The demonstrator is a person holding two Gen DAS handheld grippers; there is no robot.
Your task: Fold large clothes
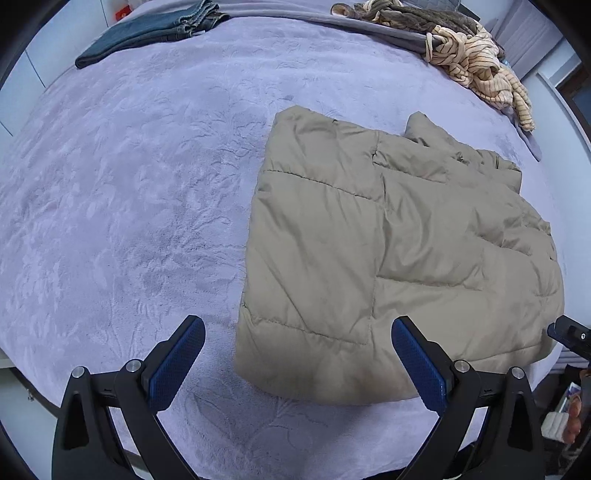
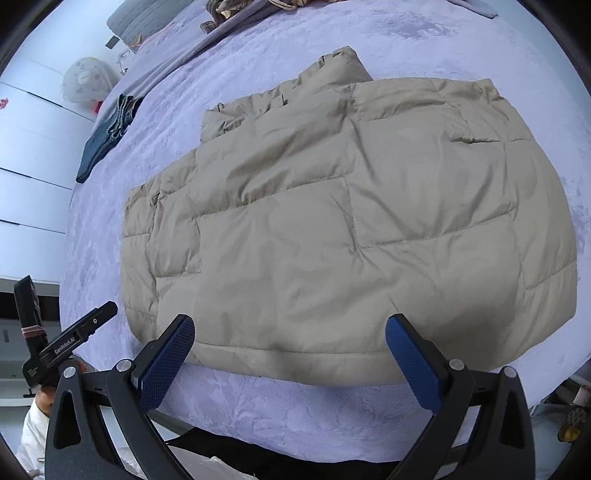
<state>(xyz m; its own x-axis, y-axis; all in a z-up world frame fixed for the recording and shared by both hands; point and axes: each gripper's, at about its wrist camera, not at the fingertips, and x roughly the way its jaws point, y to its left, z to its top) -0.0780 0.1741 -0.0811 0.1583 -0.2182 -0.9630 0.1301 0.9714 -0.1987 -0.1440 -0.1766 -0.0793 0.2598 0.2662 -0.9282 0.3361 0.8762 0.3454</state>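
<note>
A beige quilted puffer jacket [image 1: 391,258] lies folded into a rough rectangle on the lilac bed cover [image 1: 129,192]. In the left wrist view my left gripper [image 1: 297,345] hangs open over the jacket's near left corner, with nothing pressed between its blue pads. In the right wrist view the same jacket [image 2: 332,229] fills the middle. My right gripper [image 2: 290,343] stands wide open above the jacket's near hem, its pads clear of the cloth. The left gripper's tip [image 2: 79,334] shows at the left edge of that view.
Folded dark jeans [image 1: 147,33] lie at the bed's far left. A crumpled pile of striped and brown clothes [image 1: 476,66] sits at the far right, on a grey blanket [image 1: 388,31]. The bed's near edge [image 2: 295,443] runs just below the grippers. White cupboard doors [image 2: 29,147] stand beyond.
</note>
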